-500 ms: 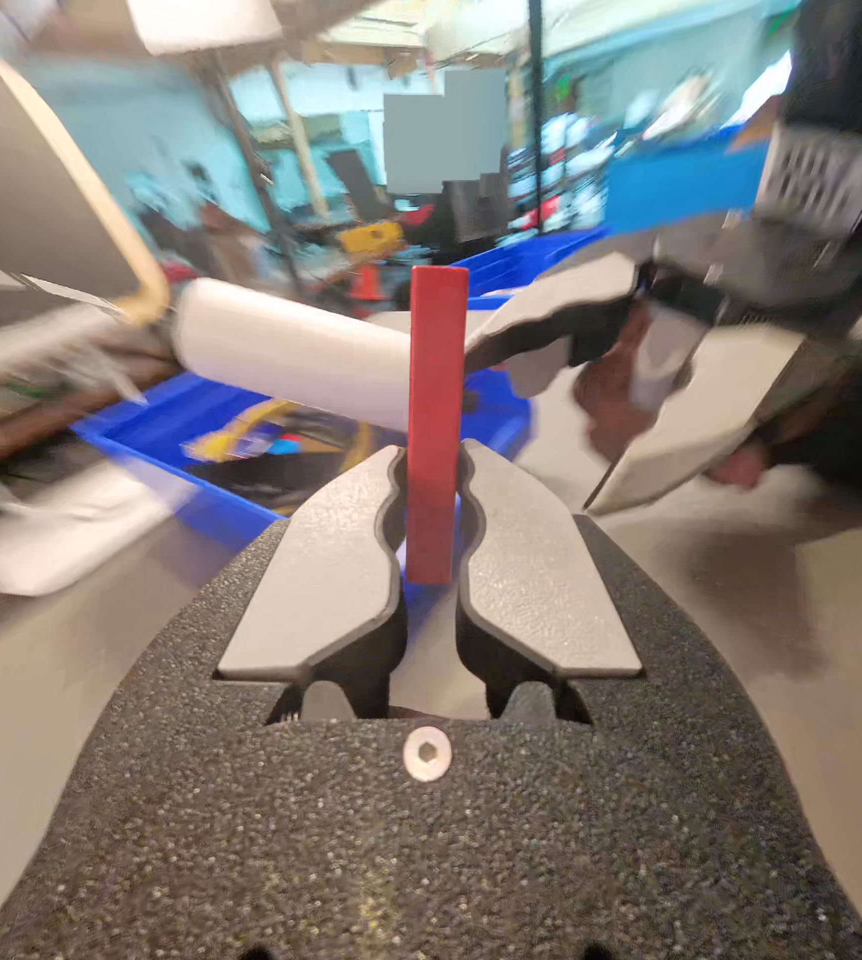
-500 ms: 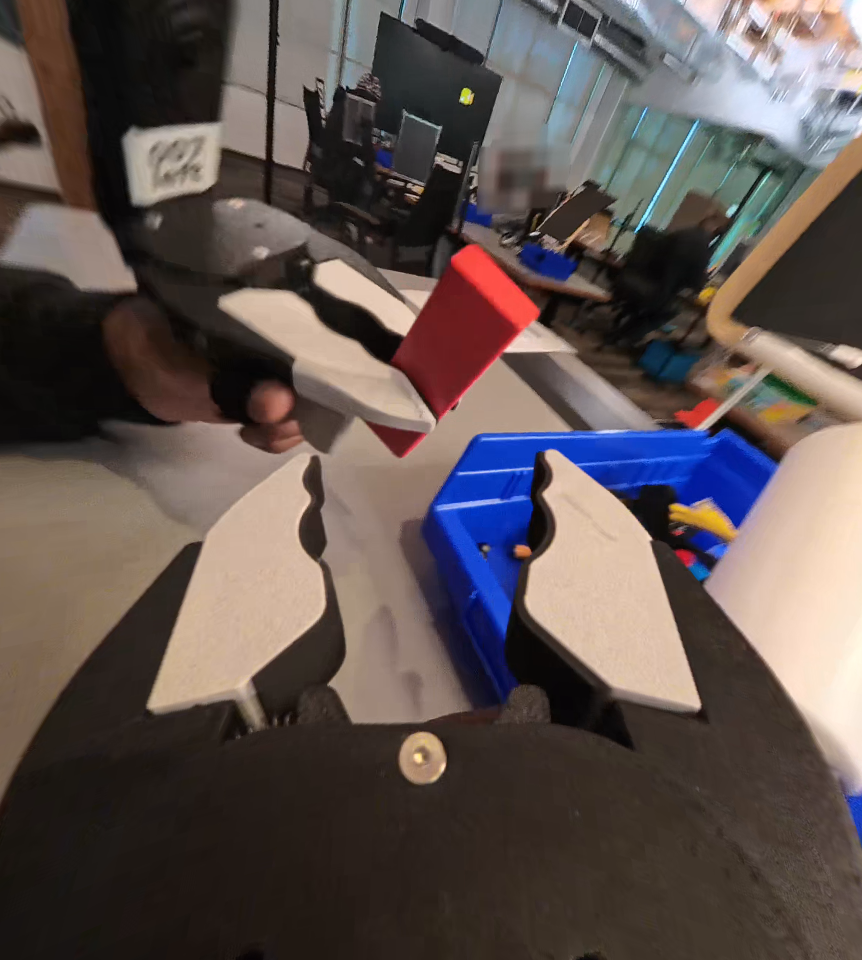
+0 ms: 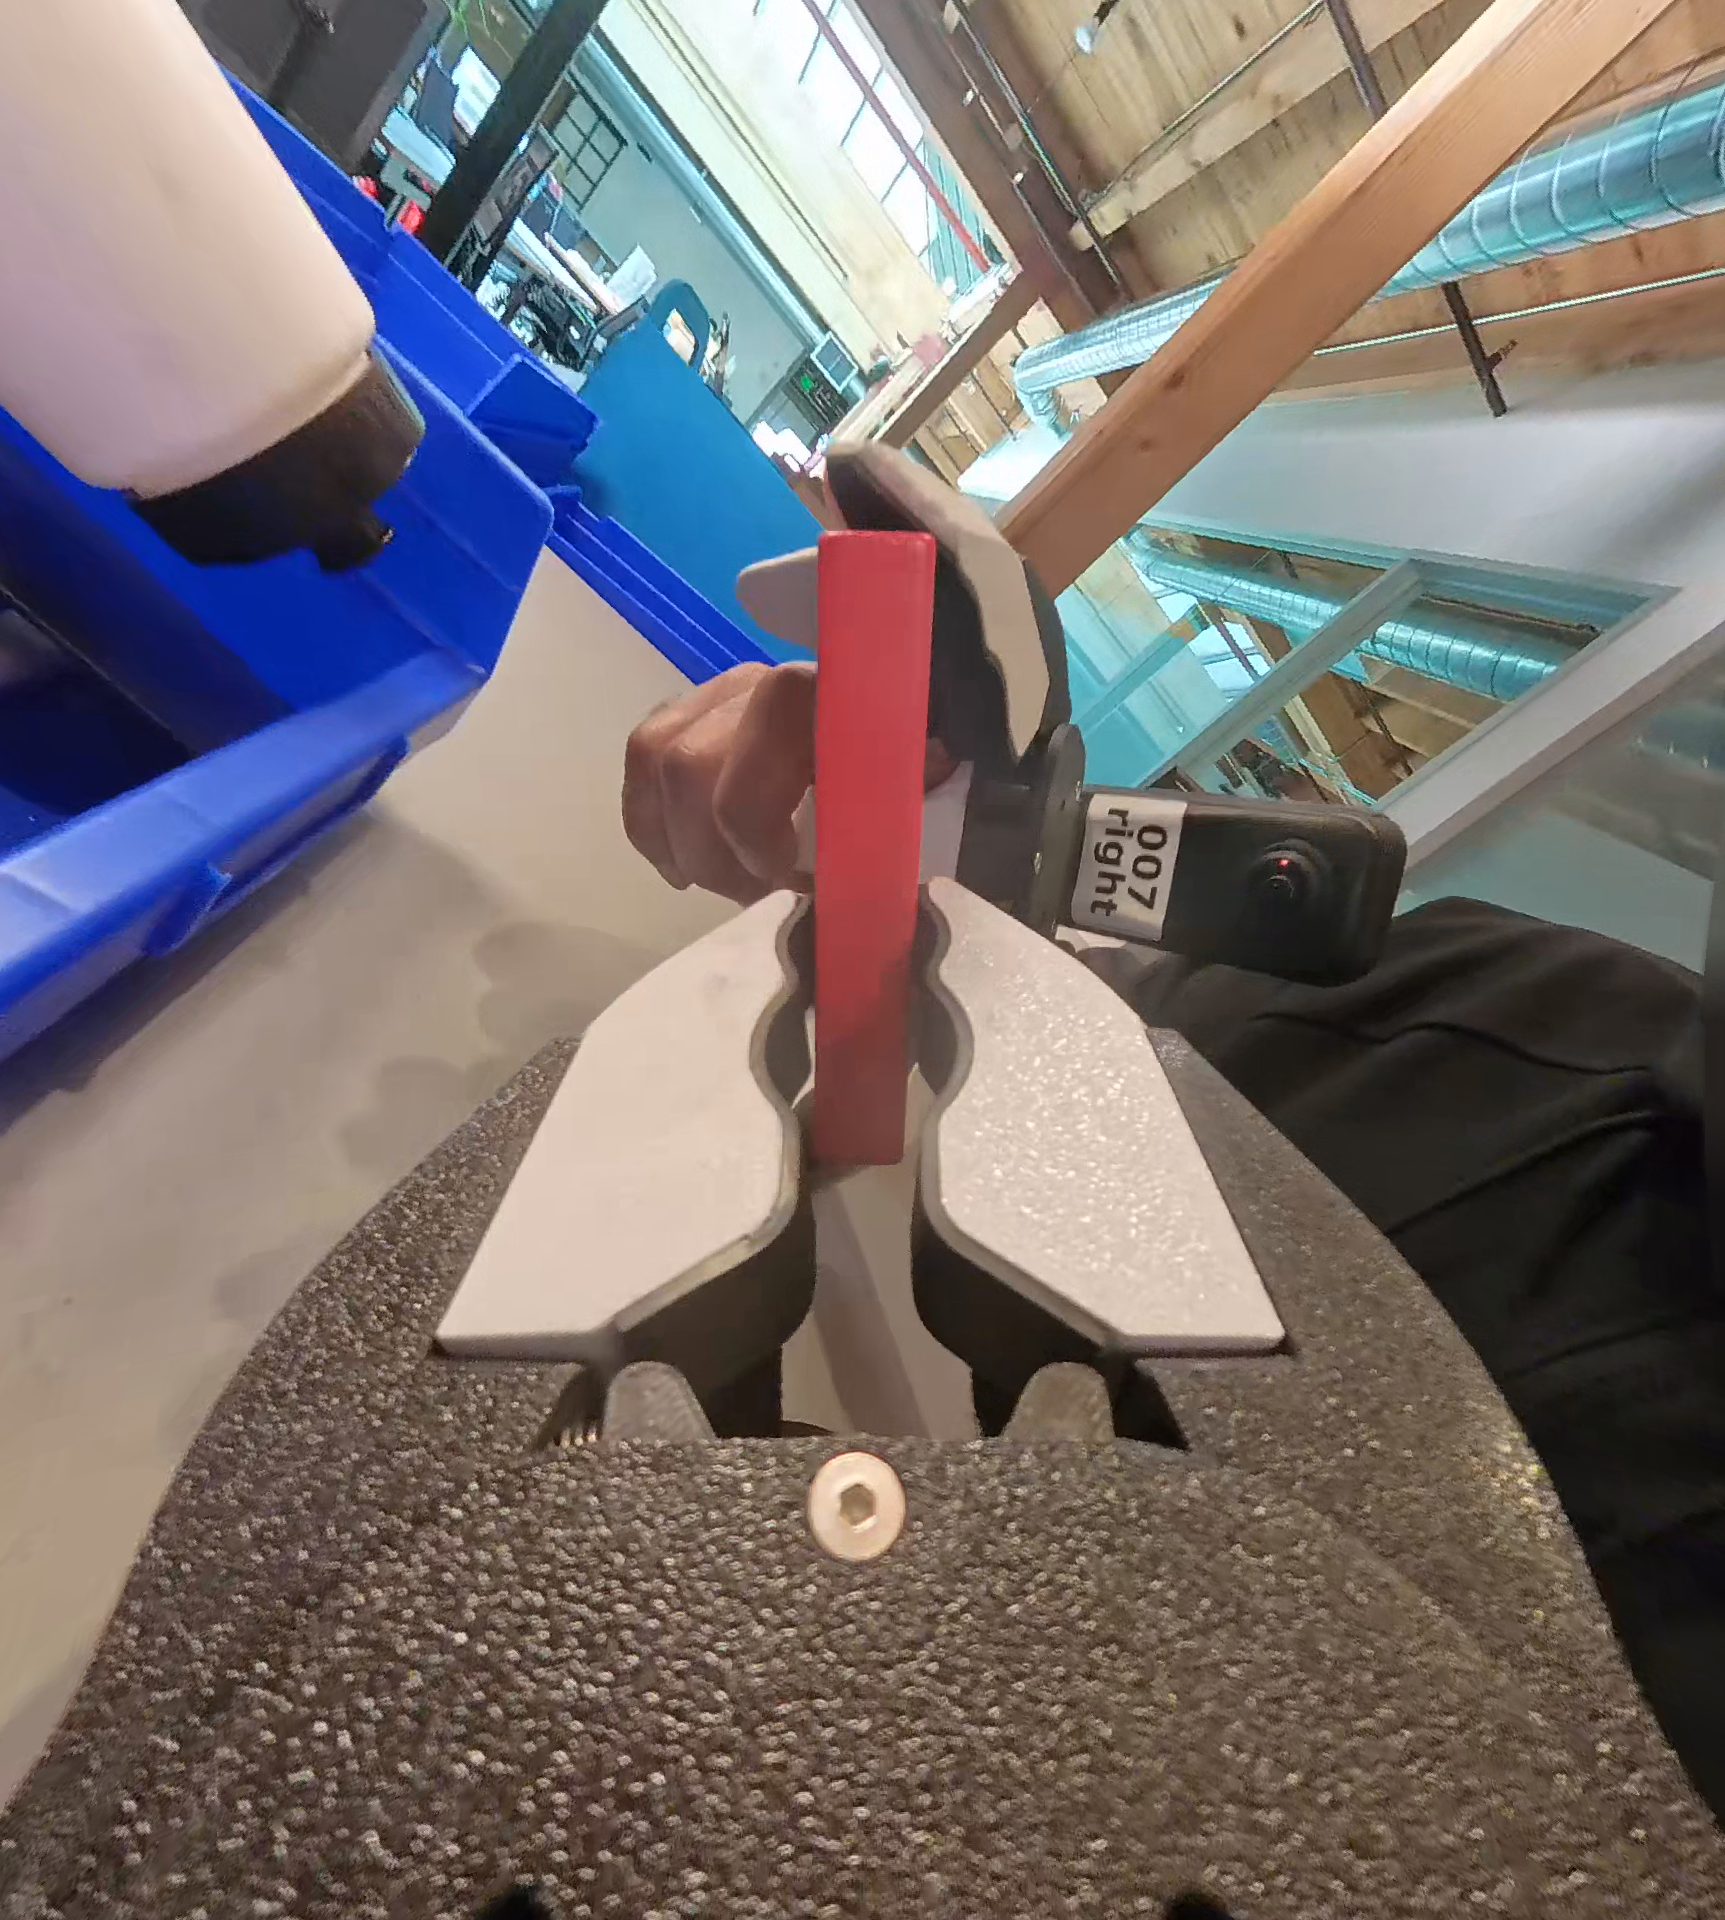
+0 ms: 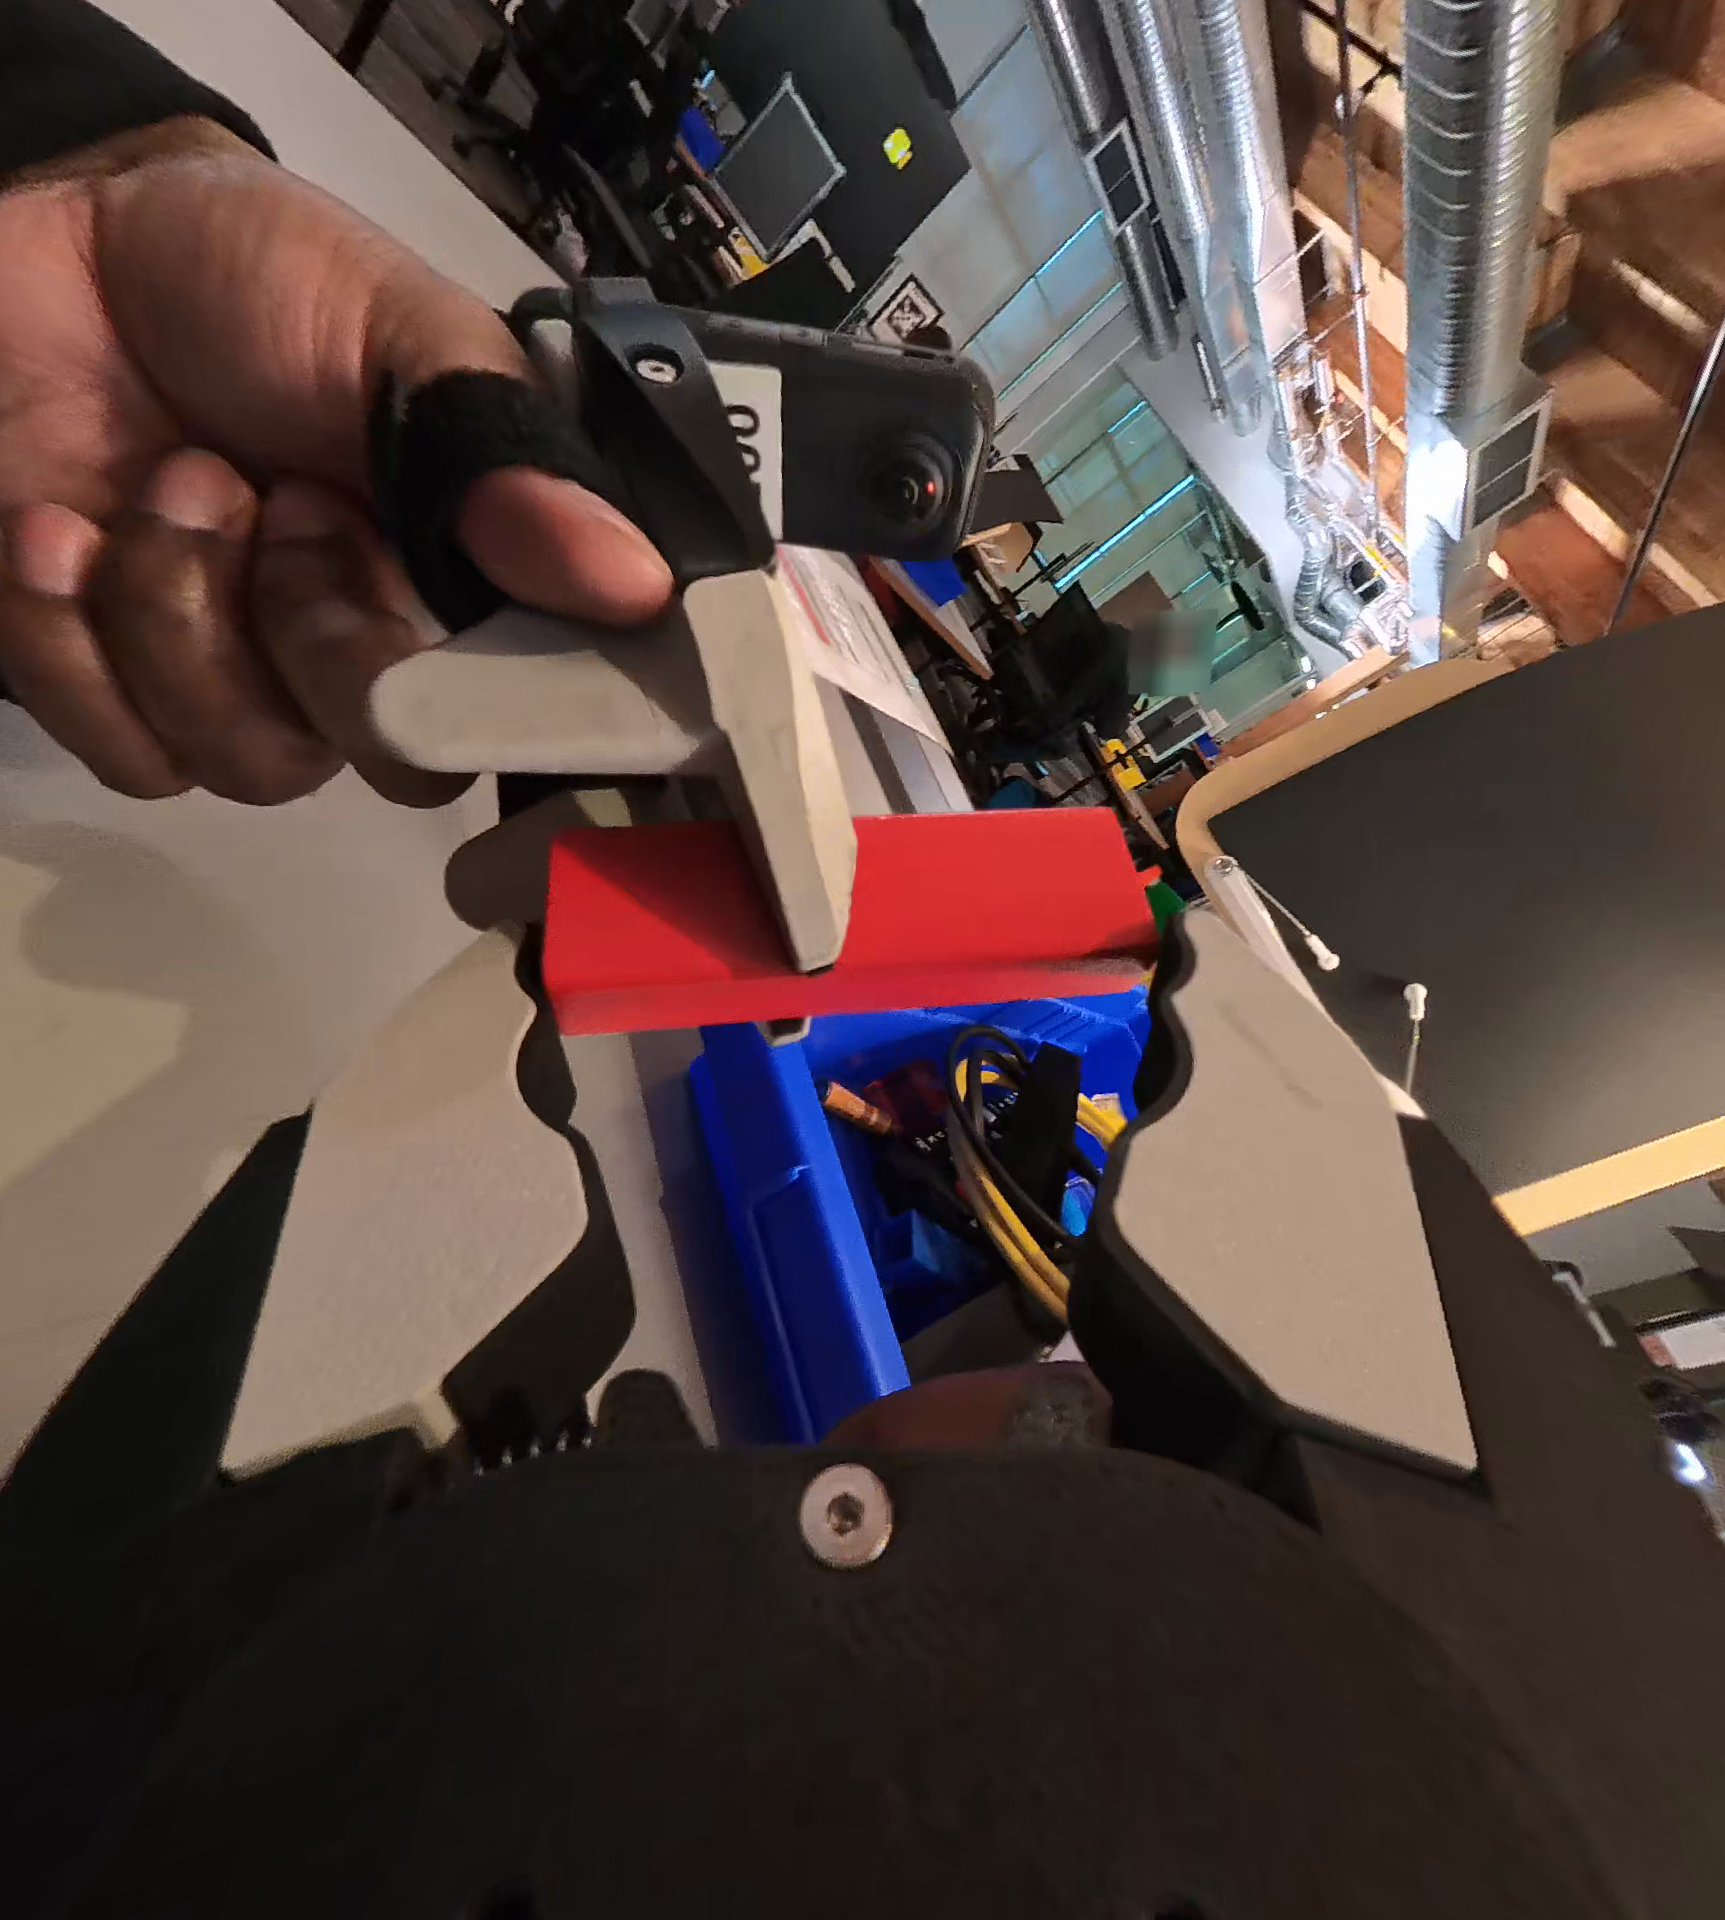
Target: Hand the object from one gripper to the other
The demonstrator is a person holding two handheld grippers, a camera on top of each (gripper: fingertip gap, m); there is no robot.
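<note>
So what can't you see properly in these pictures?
Right wrist view: whether the right hand-held gripper touches the red block at its ends; too close to tell.
Right wrist view: the block's middle, covered by the left hand-held gripper clamping it.
Right wrist view: most of the blue bin, behind the block and gripper.
Left wrist view: the white roll, cut off by the top-left edge.

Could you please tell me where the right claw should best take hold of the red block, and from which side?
Probably by its two short end faces, approaching straight ahead. The left claw clamps the red block on its flat faces at mid-length, leaving both ends free, and the block lies crosswise between the open right claw tips.
</note>
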